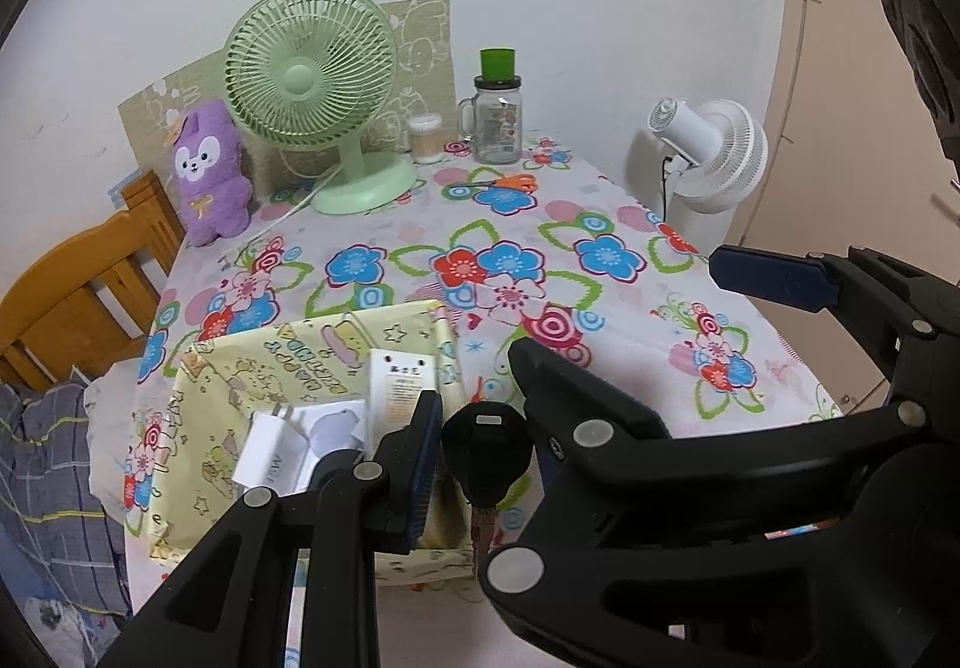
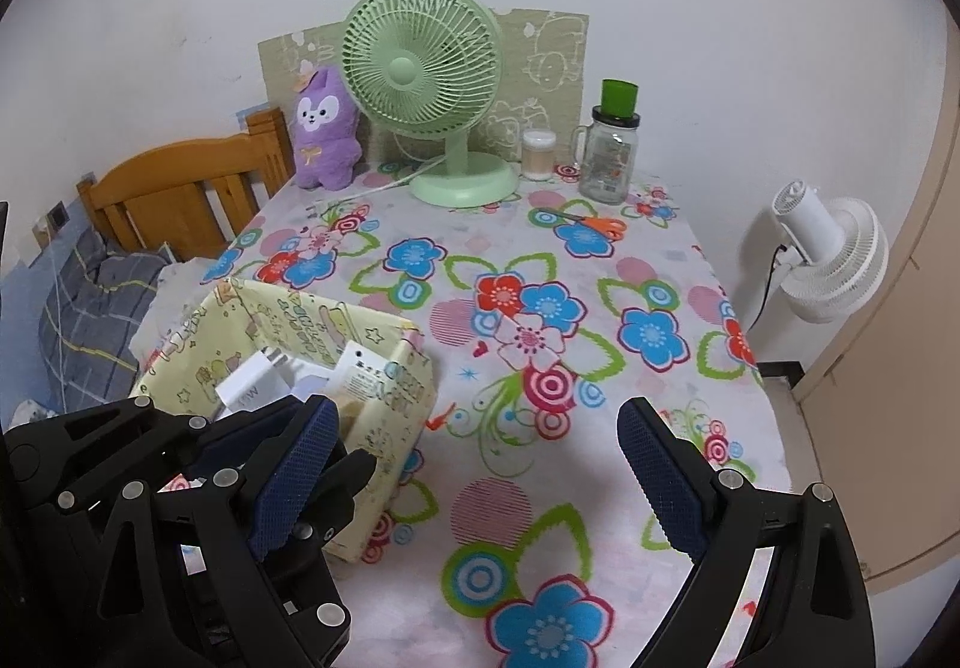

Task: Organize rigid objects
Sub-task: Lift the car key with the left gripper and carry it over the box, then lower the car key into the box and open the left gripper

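Holding: left gripper [image 1: 487, 449] fingers clenched on a black car key [image 1: 487, 455], rounded head, metal blade hanging down.
Key place: above the yellow patterned box [image 1: 336, 362], at its 3 o'clock edge.
Right gripper [image 2: 477, 479]: fingers released, nothing between.
Box contents: white charger [image 1: 270, 458], white card.
Surface [image 2: 540, 308]: green fan [image 2: 423, 86] at 12 o'clock, scissors [image 2: 591, 222] at 1 o'clock.

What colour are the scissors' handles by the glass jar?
Orange scissor handles, clearest in the right wrist view.
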Demonstrator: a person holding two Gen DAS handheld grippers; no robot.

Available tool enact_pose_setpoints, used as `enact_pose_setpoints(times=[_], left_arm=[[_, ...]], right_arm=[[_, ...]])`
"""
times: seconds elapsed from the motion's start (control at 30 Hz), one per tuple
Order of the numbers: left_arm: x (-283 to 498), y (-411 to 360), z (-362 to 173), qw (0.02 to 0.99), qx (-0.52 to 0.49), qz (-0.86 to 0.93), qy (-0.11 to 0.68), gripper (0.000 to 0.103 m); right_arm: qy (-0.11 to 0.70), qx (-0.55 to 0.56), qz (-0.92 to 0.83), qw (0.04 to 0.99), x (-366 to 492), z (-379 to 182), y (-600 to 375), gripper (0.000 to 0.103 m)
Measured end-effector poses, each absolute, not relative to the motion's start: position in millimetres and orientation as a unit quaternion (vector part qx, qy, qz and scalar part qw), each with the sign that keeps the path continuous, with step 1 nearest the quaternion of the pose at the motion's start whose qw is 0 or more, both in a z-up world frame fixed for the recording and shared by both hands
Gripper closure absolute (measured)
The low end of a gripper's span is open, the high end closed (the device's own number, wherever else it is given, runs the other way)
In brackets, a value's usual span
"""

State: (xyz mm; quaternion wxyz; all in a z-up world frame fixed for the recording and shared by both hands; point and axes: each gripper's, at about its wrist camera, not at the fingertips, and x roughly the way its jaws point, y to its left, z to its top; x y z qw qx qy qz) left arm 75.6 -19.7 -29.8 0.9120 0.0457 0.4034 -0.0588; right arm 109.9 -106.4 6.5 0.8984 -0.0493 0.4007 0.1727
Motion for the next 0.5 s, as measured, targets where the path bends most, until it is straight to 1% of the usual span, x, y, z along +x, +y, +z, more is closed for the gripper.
enact_pose_setpoints(times=[0.5], left_arm=[[89.0,22.3,-35.2,0.911,0.038,-0.046,0.408,0.072]], right_arm=[[0.411,-0.053,0.182,0.892,126.3,0.6,-62.3,0.007]])
